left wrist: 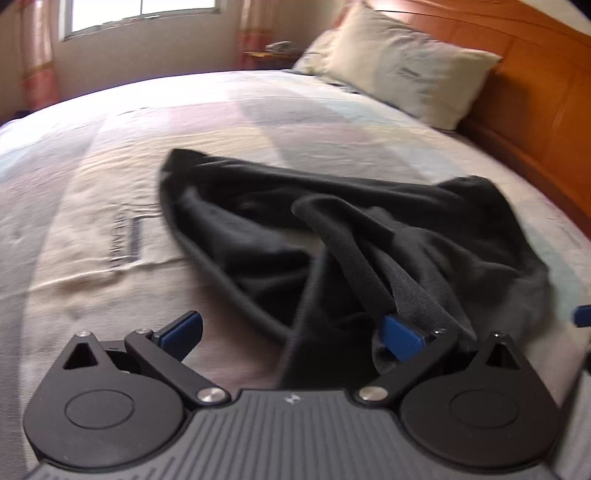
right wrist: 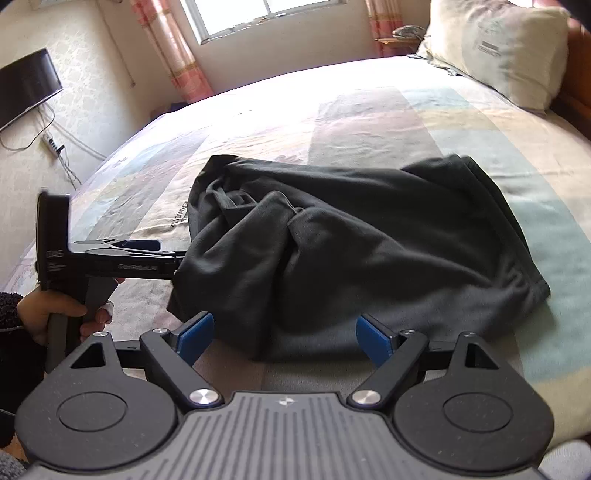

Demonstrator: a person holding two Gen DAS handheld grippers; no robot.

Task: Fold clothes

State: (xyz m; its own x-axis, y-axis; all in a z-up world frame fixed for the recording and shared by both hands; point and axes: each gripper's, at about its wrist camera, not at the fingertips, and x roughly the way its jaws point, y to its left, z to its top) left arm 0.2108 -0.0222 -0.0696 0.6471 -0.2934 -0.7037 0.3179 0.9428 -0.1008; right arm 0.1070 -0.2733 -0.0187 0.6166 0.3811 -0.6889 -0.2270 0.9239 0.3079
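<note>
A black garment (left wrist: 258,229) lies crumpled on the bed (left wrist: 92,184), bunched into folds and ridges. My left gripper (left wrist: 291,326) is low at the garment's near edge with its jaws wide apart. A thick fold of the cloth drapes over its right finger (left wrist: 402,338), and no pad presses on it. In the right wrist view the garment (right wrist: 369,240) spreads ahead of my right gripper (right wrist: 284,330), which stands open just above the near hem with nothing clamped. The left gripper (right wrist: 166,251) comes in side-on at the cloth's left edge, held by a hand (right wrist: 48,314).
The bed's patterned sheet (right wrist: 369,110) stretches far beyond the garment. A cream pillow (left wrist: 406,66) leans on the wooden headboard (left wrist: 535,92) at the right. Past the bed are a window (right wrist: 258,14), a nightstand (left wrist: 266,55) and a wall screen (right wrist: 26,85).
</note>
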